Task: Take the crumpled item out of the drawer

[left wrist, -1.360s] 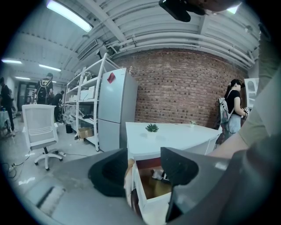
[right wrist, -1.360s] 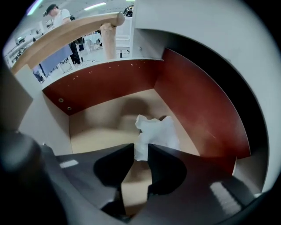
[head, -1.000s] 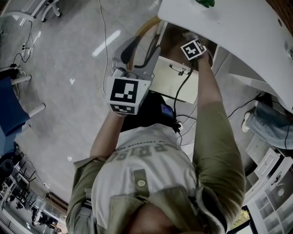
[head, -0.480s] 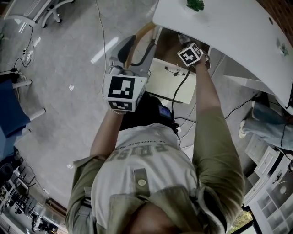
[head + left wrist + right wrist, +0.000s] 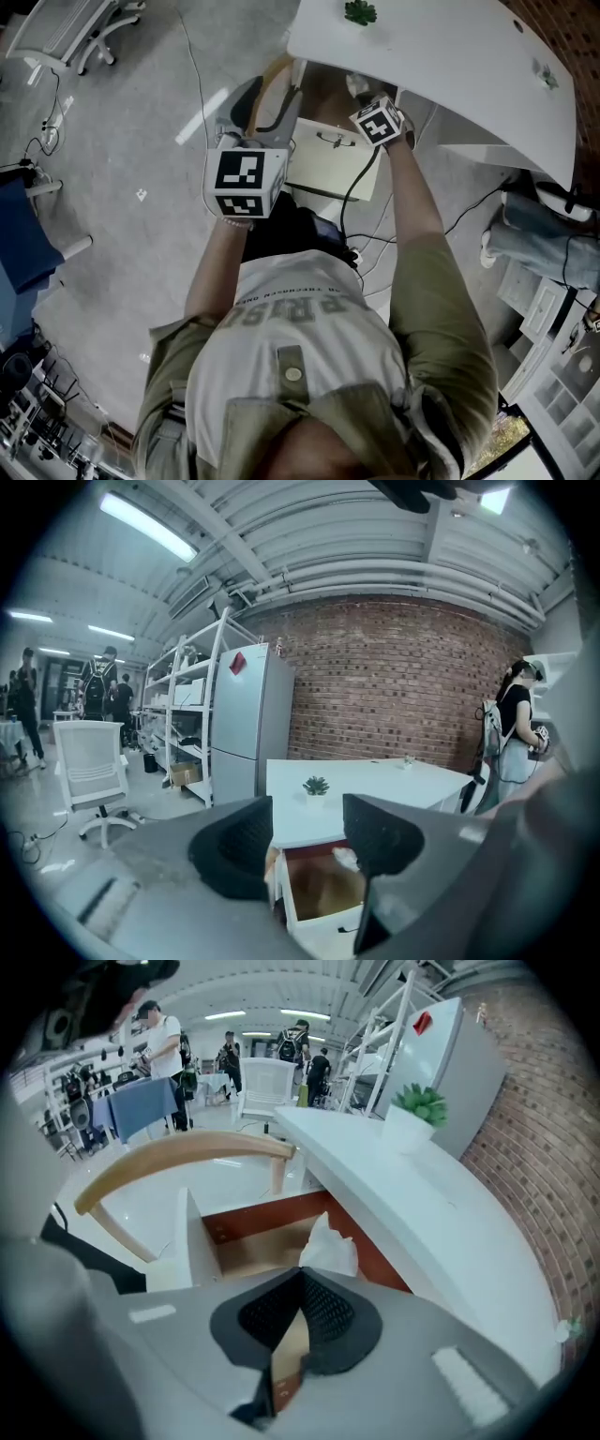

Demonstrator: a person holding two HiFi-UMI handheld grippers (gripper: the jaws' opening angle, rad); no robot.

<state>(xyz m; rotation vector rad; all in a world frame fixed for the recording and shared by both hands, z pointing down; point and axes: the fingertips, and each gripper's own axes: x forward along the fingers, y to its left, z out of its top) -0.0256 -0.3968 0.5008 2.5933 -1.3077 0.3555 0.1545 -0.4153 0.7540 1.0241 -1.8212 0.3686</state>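
The white drawer (image 5: 330, 161) under the desk stands pulled out; its brown inside (image 5: 253, 1246) shows in the right gripper view. My right gripper (image 5: 302, 1274) is shut on the crumpled white item (image 5: 327, 1241), which sticks out past its tips above the drawer. In the head view the right gripper (image 5: 364, 96) is at the desk's edge with the crumpled item (image 5: 358, 86) beside its marker cube. My left gripper (image 5: 307, 832) stands open with nothing between its fingers and looks at the drawer (image 5: 319, 937) from farther back. In the head view the left gripper (image 5: 265, 114) is left of the drawer.
A white desk (image 5: 441, 66) with a small potted plant (image 5: 359, 11) covers the drawer's back. A chair's curved wooden back (image 5: 178, 1152) stands left of the drawer. Cables (image 5: 361, 187) hang over the drawer front. A fridge (image 5: 244, 714), shelves and people are in the background.
Both grippers have risen. The right one came up out of the drawer with the crumpled item between its tips, toward the desk's edge.
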